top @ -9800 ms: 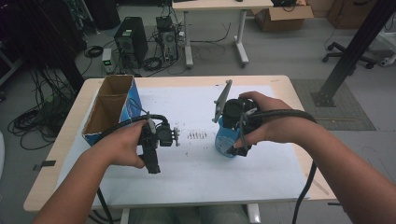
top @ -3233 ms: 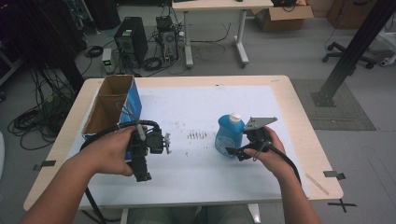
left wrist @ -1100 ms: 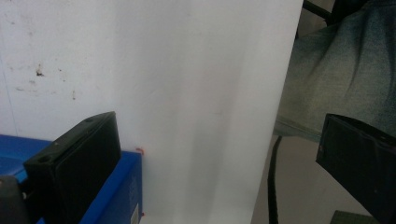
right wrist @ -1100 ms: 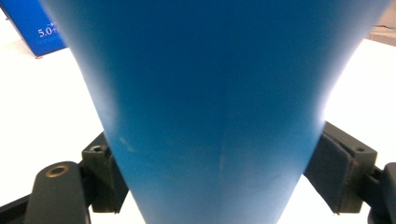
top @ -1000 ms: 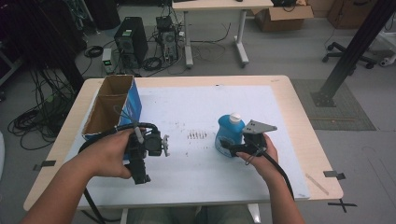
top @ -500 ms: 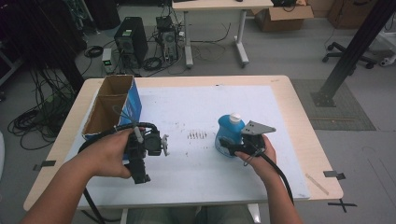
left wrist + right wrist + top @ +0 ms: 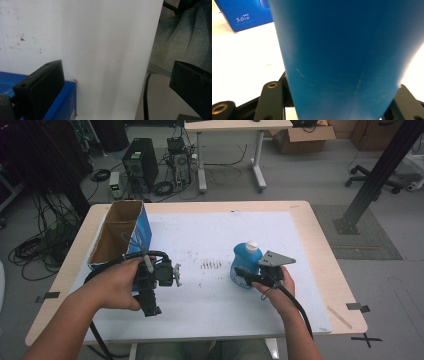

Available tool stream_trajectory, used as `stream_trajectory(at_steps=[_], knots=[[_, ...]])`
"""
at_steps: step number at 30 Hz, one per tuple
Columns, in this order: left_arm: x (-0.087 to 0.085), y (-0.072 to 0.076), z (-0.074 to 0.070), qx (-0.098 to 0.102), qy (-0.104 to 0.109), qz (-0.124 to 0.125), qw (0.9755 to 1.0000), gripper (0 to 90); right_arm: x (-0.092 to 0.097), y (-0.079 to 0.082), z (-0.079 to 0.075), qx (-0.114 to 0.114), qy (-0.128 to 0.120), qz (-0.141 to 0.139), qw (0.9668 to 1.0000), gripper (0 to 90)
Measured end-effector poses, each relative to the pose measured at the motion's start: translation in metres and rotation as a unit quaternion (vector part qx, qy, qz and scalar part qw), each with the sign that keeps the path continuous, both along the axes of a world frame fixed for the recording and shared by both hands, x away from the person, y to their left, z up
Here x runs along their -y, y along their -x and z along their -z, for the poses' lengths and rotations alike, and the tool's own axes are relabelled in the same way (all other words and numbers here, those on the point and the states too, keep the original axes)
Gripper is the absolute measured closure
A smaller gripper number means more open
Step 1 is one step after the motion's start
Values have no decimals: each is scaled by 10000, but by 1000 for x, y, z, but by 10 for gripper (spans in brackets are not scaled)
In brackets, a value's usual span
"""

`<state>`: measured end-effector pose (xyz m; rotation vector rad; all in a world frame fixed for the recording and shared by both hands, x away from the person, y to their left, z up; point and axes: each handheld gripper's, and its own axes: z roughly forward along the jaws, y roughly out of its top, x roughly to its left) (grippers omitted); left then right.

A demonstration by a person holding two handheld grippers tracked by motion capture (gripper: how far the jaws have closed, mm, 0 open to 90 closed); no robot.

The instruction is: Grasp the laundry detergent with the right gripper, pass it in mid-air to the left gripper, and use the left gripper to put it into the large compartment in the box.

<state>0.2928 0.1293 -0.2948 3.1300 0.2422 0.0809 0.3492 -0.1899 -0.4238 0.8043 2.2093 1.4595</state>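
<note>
White print reading "5.0" followed by small characters too blurred to read stands on the side of the blue box [image 7: 242, 15], seen in the right gripper view

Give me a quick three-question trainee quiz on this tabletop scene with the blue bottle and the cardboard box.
1. True or false: the right tongs are shut on the blue plastic bottle with the white cap.
2. What is between the jaws of the left tongs? A) the bottle B) nothing C) a cable
3. Fill in: the open blue-sided cardboard box stands at the table's ____ edge in the high view.

Key: 1 true, the bottle sits between the jaws, which have just closed. 2 B, they stand open over the white table cover. 3 left.
</note>
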Motion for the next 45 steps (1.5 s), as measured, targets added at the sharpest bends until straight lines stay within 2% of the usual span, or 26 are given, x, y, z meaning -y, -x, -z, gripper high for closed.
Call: stream_trajectory(at_steps=[7, 12, 17, 22, 24, 28, 32, 35, 38, 45], knots=[[3, 1, -4, 12, 29, 52, 10000, 2, -1, 1, -4, 74, 87, -128, 9999, 455], [5, 0, -10, 57, 50, 67, 9999, 2, -2, 6, -25, 92, -58, -503, 9987, 455], [7, 0, -17, 93, 77, 100, 9999, 2, -5, 14, -51, 184, 127, -971, 9950, 455], [11, 1, -25, 89, 140, 136, 9998, 2, -11, 23, -66, 141, 234, -1531, 9878, 455], [13, 1, -27, 108, 168, 156, 9997, 2, -13, 25, -68, 120, 200, -1752, 9843, 455], [19, 2, -30, 85, 169, 230, 9996, 2, -18, 31, -70, 110, 113, -2168, 9761, 456], [25, 1, -34, 99, 164, 298, 9994, 2, -28, 36, -69, 146, 287, -2507, 9675, 456], [31, 2, -37, 126, 134, 355, 9992, 3, -36, 37, -65, 113, 363, -2723, 9615, 455], [35, 1, -38, 115, 116, 405, 9990, 3, -44, 38, -61, 87, 354, -2867, 9573, 455], [43, -1, -43, 116, 93, 474, 9988, 2, -59, 39, -56, 76, 341, -3102, 9500, 454]])
